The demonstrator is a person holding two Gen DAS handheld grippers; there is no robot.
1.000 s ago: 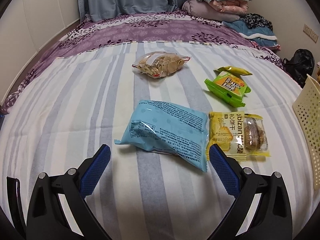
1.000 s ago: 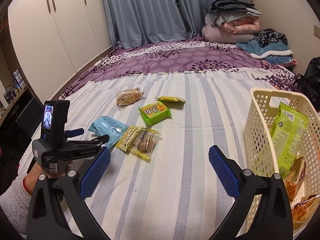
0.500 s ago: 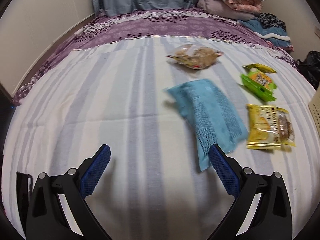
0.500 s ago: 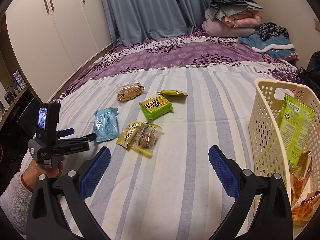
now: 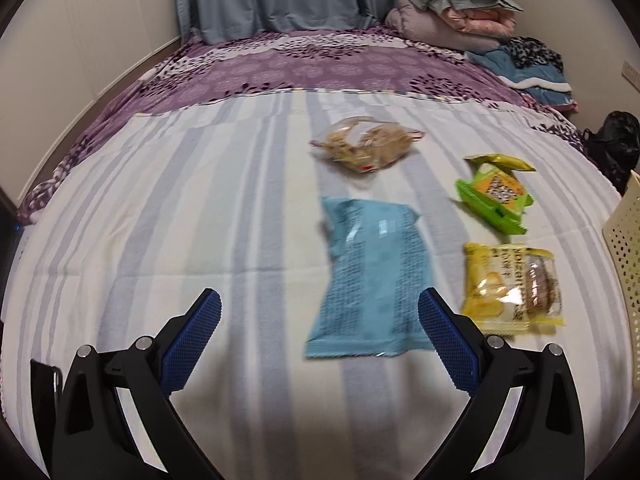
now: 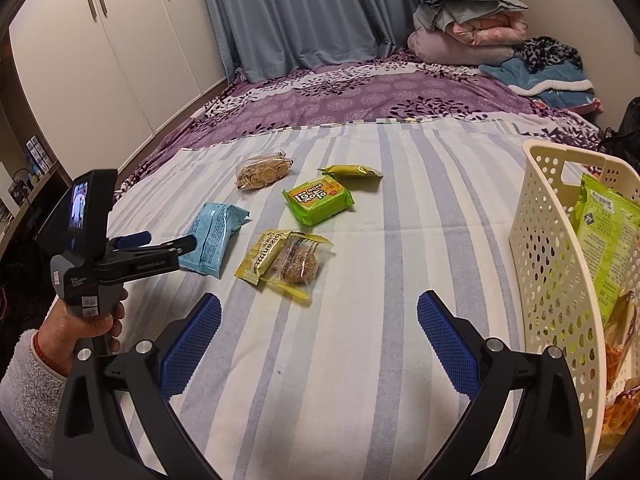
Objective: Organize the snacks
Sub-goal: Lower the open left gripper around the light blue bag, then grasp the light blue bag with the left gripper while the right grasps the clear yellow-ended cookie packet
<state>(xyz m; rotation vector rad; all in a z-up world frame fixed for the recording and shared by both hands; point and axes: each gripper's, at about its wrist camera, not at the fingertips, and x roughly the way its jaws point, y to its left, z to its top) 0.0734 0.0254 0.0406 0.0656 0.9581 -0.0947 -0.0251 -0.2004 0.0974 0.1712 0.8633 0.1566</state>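
Five snack packets lie on the striped bedsheet [image 6: 360, 320]. The light-blue packet [image 5: 372, 276] lies flat nearest the left gripper [image 5: 320, 320], whose blue-padded fingers are spread wide with nothing between them; the packet's lower edge sits near the right-hand finger, though contact cannot be told. Just to its right lies the yellow cookie packet [image 5: 512, 288], and beyond that the green wafer pack [image 5: 496, 196], with a small olive-yellow sachet [image 5: 500, 162] touching its far edge. A clear bag of round crackers [image 5: 368, 146] lies farthest back.

From the right wrist view, the right gripper [image 6: 320, 340] hovers over bare sheet, its fingers likewise wide apart and empty. The cream perforated basket [image 6: 560, 280] stands at its right, holding a tall green bag [image 6: 608, 240] and orange-toned packets [image 6: 618, 340]. The person's left hand [image 6: 80, 324] grips the other tool's handle.
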